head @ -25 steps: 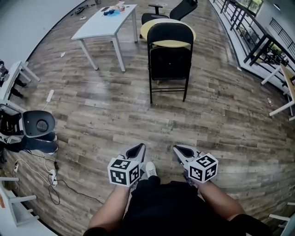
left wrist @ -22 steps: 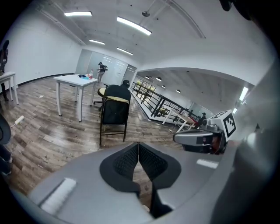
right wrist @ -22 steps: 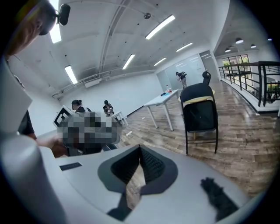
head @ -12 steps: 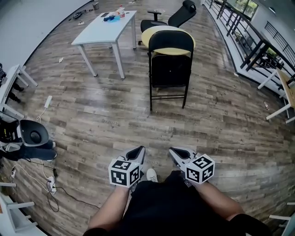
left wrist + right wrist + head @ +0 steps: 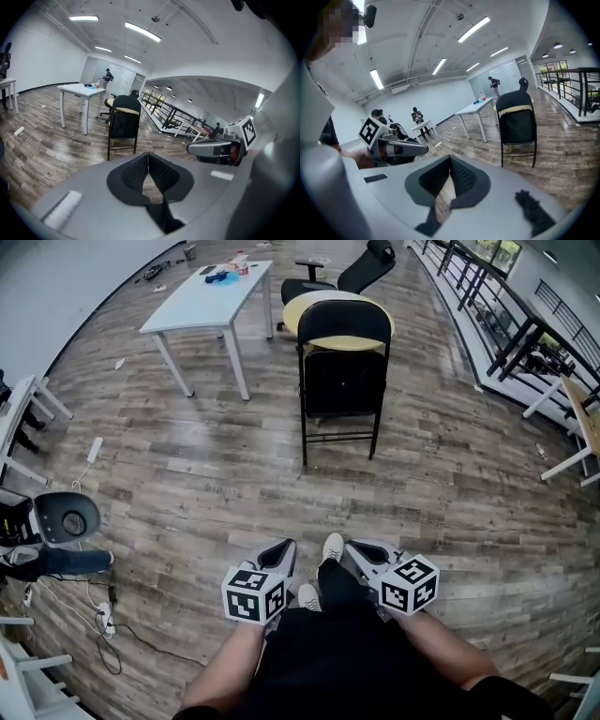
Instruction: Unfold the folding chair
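Chair (image 5: 342, 371) sits a step closer now, still folded and well ahead of our left gripper (image 5: 280, 547) and right gripper (image 5: 360, 549), both closed empty.

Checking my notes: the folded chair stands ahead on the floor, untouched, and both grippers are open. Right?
No: both are shut, with nothing between the jaws. The left gripper view shows the left gripper closed, the right gripper view the right gripper. The chair does stand folded ahead, untouched.
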`<state>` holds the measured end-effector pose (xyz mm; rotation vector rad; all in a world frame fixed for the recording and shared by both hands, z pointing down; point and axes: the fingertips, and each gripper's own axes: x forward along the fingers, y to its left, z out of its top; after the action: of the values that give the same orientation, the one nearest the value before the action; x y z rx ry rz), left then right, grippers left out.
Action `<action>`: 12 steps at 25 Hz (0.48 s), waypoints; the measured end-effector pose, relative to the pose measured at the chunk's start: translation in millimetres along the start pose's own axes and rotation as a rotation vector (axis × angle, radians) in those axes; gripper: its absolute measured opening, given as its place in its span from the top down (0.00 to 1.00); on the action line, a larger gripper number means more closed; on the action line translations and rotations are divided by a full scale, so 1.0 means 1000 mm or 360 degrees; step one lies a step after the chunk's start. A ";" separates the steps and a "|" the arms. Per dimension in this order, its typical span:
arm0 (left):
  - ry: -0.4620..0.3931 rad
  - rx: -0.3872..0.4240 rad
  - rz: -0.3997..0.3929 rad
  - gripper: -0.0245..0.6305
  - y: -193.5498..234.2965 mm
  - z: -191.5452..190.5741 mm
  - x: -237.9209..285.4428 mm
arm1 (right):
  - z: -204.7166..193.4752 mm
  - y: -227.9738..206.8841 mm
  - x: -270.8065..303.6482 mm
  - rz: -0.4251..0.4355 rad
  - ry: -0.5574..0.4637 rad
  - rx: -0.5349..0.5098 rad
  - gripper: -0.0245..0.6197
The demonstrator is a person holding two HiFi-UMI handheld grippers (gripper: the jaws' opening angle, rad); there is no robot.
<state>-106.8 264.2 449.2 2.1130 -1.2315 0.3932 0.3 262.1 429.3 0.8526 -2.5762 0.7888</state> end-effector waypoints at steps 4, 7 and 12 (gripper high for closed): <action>0.0022 -0.0005 0.0014 0.95 0.006 0.001 0.005 | 0.005 -0.005 0.012 0.0024 0.0004 0.0003 0.95; 0.0039 -0.0016 0.0032 0.95 0.013 0.003 0.013 | 0.008 -0.013 0.021 0.0038 0.0015 0.0007 0.95; 0.0075 -0.0030 0.0050 0.95 0.021 0.008 0.030 | 0.006 -0.029 0.034 0.0055 0.0043 0.0074 0.95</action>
<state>-109.7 232.0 468.0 2.0589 -1.2382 0.4411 -8.6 224.2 450.8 0.8074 -2.5648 0.8671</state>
